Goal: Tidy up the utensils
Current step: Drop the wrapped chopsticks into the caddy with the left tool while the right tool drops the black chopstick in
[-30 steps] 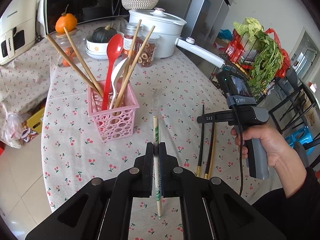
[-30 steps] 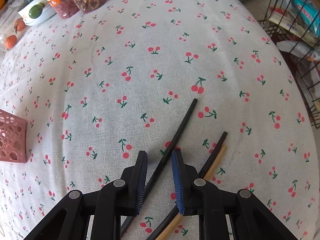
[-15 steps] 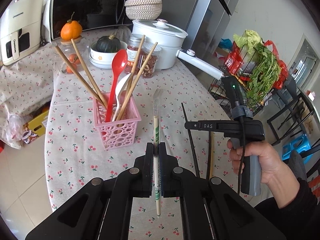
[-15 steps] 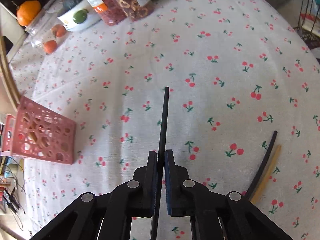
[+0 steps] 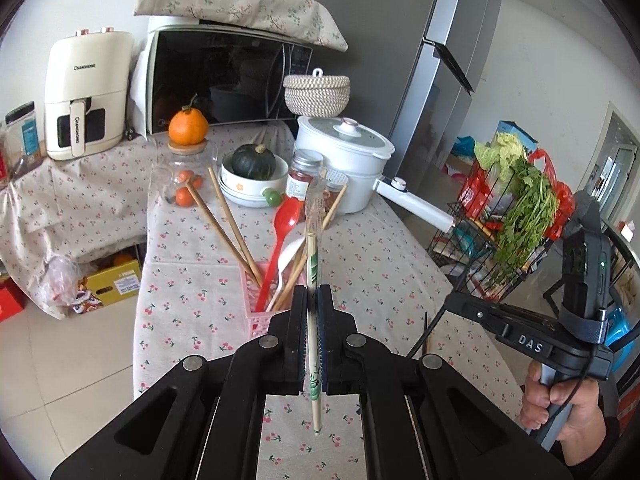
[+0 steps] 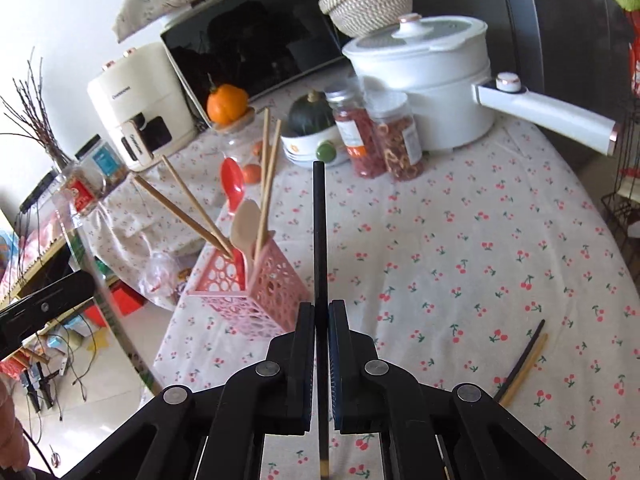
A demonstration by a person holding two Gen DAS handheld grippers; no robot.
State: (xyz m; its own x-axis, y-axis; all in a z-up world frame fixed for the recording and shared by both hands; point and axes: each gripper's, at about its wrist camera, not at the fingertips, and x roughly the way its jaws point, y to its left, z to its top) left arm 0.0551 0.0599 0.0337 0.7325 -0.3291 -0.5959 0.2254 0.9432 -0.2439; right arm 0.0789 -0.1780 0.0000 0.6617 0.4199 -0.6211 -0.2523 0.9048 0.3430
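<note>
1. Table with a white cloth printed with red cherries (image 6: 460,240) carries all the things.
2. White cooking pot with a lid and a long handle (image 6: 428,76) stands near the far edge of the tabletop.
3. Pink plastic basket with round holes (image 6: 256,292) sits near the left edge, holding wooden chopsticks (image 6: 188,216) and a red plastic spoon (image 5: 282,232).
4. Left gripper (image 5: 313,312) is squeezed tight on a pale chopstick in a paper sleeve with green print (image 5: 312,264), held upright above the basket.
5. Right gripper (image 6: 320,320) is squeezed tight on a thin black chopstick (image 6: 319,232), lifted off the cloth.
6. One more black chopstick (image 6: 520,360) and a tan chopstick (image 6: 527,367) lie side by side near the right edge.
</note>
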